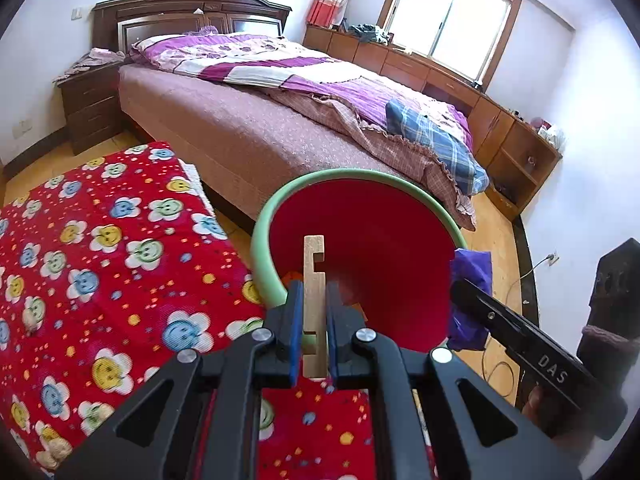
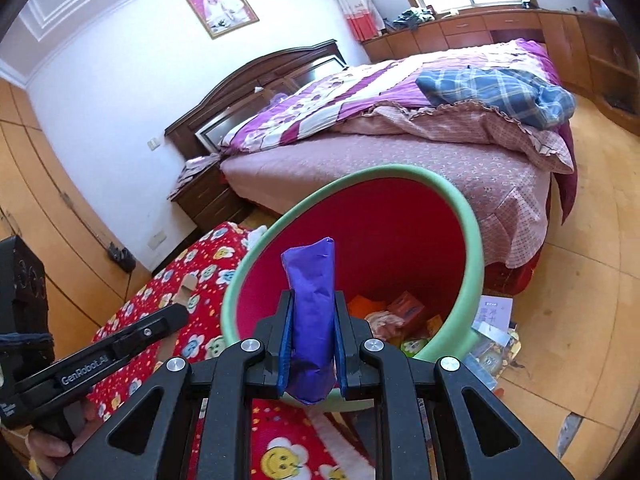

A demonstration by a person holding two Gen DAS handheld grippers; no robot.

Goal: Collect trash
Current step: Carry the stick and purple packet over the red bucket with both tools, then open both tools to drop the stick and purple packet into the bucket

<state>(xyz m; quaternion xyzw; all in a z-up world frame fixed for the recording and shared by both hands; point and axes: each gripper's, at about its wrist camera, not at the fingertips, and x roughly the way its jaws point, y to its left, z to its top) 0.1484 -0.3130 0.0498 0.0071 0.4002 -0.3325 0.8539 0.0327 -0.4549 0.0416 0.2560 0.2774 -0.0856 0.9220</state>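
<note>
A wide bed (image 1: 224,120) with a dark carved wooden headboard (image 1: 188,12) fills the room's middle; a purple-and-white patterned quilt (image 1: 256,60) lies across it, a blue checked cloth (image 1: 436,136) near its foot; a dark wooden nightstand (image 1: 90,100) stands beside it; a framed portrait (image 2: 222,8) hangs above; low orange-brown cabinets (image 1: 436,76) run beneath the bright window (image 1: 448,16).

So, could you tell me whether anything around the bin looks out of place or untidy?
Yes. On the wooden floor to the right of the green-rimmed bin lies a loose scatter of papers and packets, outside the bin rather than in it. The bin already holds some boxes and wrappers.
</note>
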